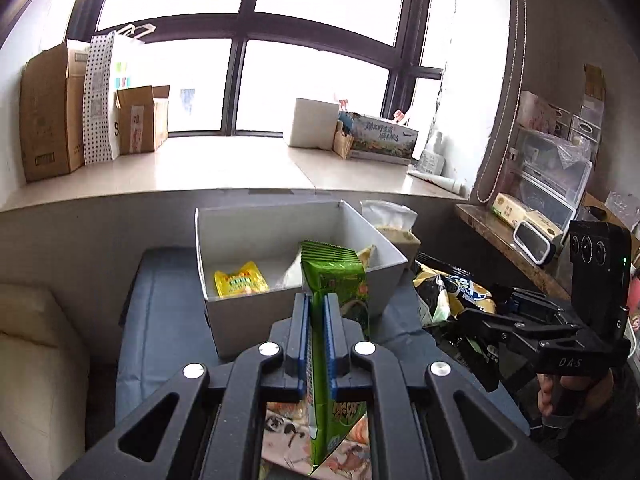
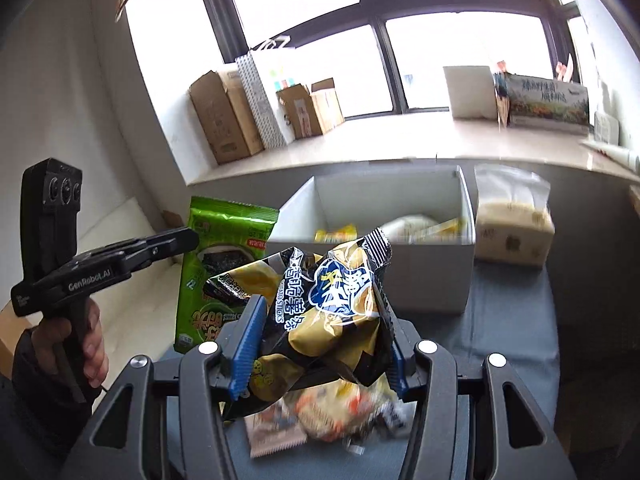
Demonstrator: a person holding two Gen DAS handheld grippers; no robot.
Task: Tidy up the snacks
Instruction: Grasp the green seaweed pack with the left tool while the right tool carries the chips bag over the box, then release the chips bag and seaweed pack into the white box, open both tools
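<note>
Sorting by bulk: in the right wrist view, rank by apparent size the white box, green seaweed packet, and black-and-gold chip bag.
1. white box
2. black-and-gold chip bag and green seaweed packet: unsure, since the bag sits nearer the camera.

Bright window (image 1: 240, 40), pale, perhaps stone, sill (image 1: 224, 168)

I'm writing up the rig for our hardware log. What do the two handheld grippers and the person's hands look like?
Both are matte black linkage frames with silver round pivot bolts and blue ribbed finger pads. The left gripper reads "GenRobot.AI" on its side in the right wrist view; the right gripper reads "DAS". Each carries an upright black module with three round lenses. The left hand is bare below a dark sleeve.
</note>
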